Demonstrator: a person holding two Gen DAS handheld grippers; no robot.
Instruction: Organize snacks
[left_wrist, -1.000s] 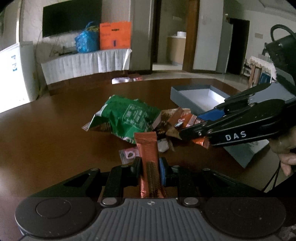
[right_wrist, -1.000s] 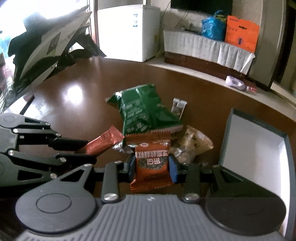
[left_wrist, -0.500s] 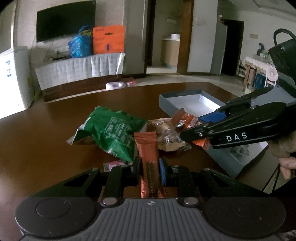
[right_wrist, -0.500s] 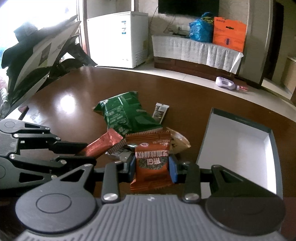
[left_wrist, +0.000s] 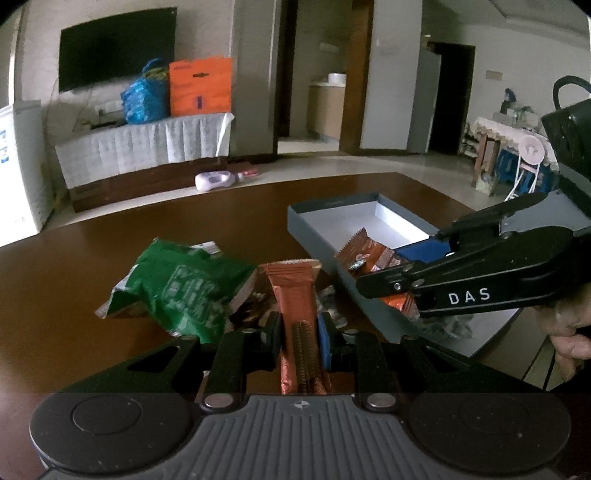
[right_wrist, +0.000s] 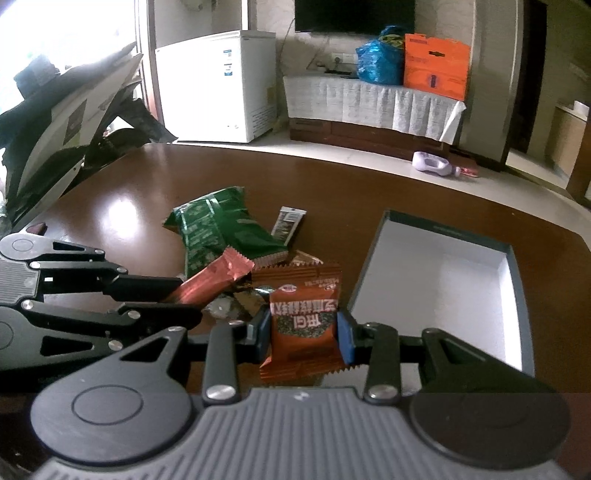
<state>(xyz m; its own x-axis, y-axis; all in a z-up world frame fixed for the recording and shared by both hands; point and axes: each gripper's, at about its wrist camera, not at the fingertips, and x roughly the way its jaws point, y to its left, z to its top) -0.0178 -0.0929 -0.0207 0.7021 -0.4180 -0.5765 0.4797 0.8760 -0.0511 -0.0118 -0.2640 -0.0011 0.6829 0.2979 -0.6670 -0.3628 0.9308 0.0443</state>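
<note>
Foil wrappers are the weak point in both grips. The left tool is clamped on a long orange bar near its lower end, so most of the bar stands free above the jaws; a quick swing could let the slick film slide or pivot out. The right tool is clamped across the middle of a squat orange snack packet, a firmer hold, though the pads press soft film that may crumple and slip. Both snacks hang just above the pile, beside the green bag, with the open grey box to the right of the pile on the brown table. In the left wrist view the right tool lies across the box's near corner, so the two tools are close together. If both head for the box at once they could knock each other, or the bar's free end could catch the box wall and be pulled loose, falling on the table instead of inside.
</note>
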